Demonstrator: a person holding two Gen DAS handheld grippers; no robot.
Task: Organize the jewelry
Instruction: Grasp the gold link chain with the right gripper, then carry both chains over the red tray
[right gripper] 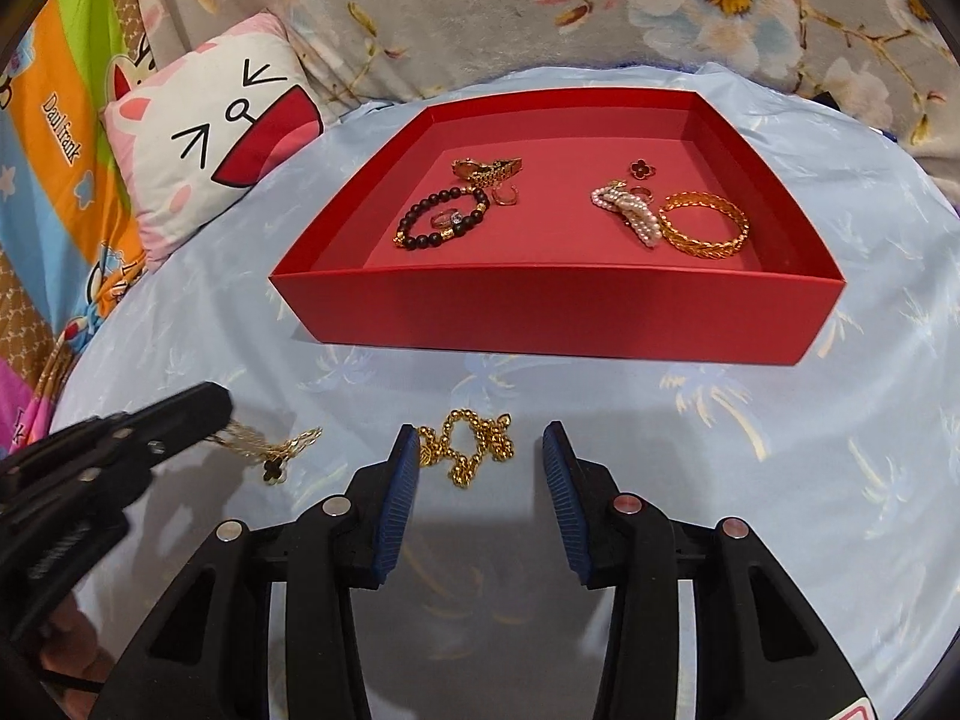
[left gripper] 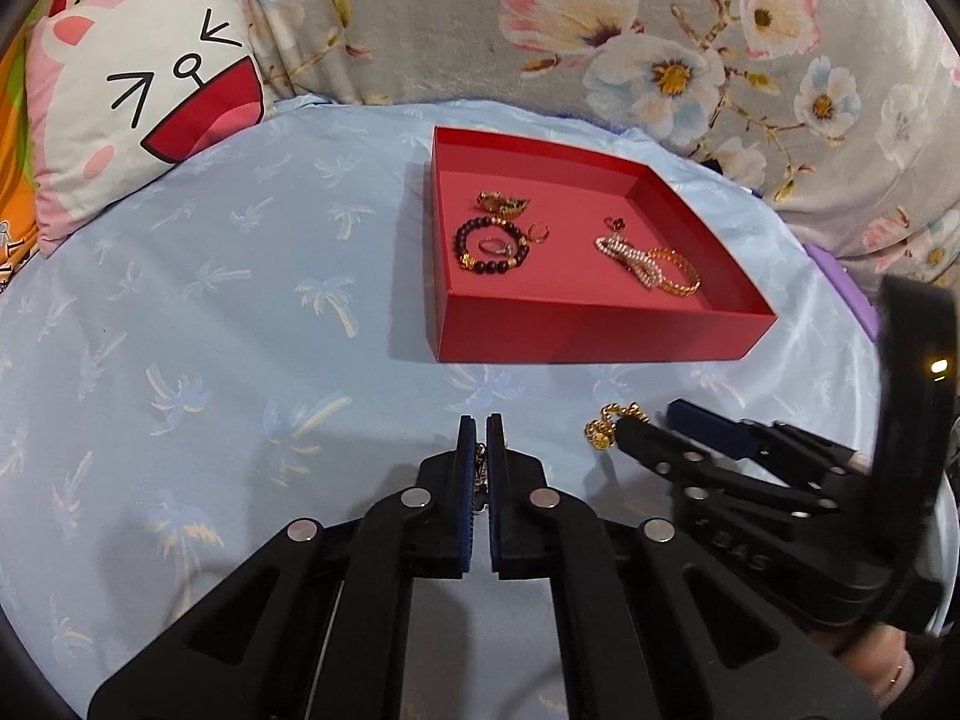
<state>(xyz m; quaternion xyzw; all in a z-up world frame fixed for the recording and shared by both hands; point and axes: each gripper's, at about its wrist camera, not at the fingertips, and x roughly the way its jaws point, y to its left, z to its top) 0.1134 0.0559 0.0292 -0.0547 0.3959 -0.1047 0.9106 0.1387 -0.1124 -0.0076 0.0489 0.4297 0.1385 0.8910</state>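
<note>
Left tool [left gripper: 480, 426] pinching thin clover-pendant chain [right gripper: 282, 450] | right tool [right gripper: 474, 450] spread around gold bead chain [right gripper: 468, 444], bedsheet, 6 o'clock of red box [right gripper: 540, 312] | limp, light, slippery; grasp bunched middle

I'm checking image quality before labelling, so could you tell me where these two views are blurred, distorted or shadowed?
Left wrist view: sharp in the middle, fisheye bending at the edges, the right gripper smeared; the red box casts a soft shadow. Right wrist view: the left gripper is blurred, the gold chain crisp.
</note>
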